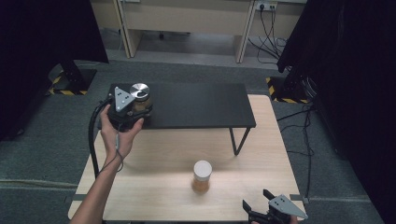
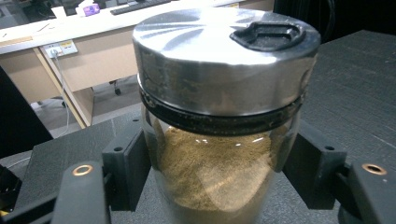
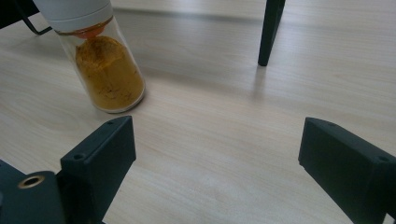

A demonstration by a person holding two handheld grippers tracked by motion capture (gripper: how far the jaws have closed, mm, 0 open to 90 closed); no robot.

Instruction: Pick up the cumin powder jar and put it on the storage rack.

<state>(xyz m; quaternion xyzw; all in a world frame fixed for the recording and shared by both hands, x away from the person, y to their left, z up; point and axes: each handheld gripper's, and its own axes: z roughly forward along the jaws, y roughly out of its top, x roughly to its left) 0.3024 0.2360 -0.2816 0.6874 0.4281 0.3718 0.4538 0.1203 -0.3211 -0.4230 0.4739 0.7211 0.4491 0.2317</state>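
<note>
From above, my table is lit brightly in the middle while the black curtains left and right swallow the light; the picture is soft and slightly grainy. A pale glare patch sits beside the white-capped jar. Along my left gripper, the steel lid carries broad white reflections, and the far desks blur. Along my right gripper, the wood glows evenly; my near jaws look soft.

We see two black plastic claws: the left claw, upper left of the high view, and the right claw, bottom right. Each carries a grey three-cornered plate, brass-ringed screw holes and a black cable; both forearms are bare of sleeves.
</note>
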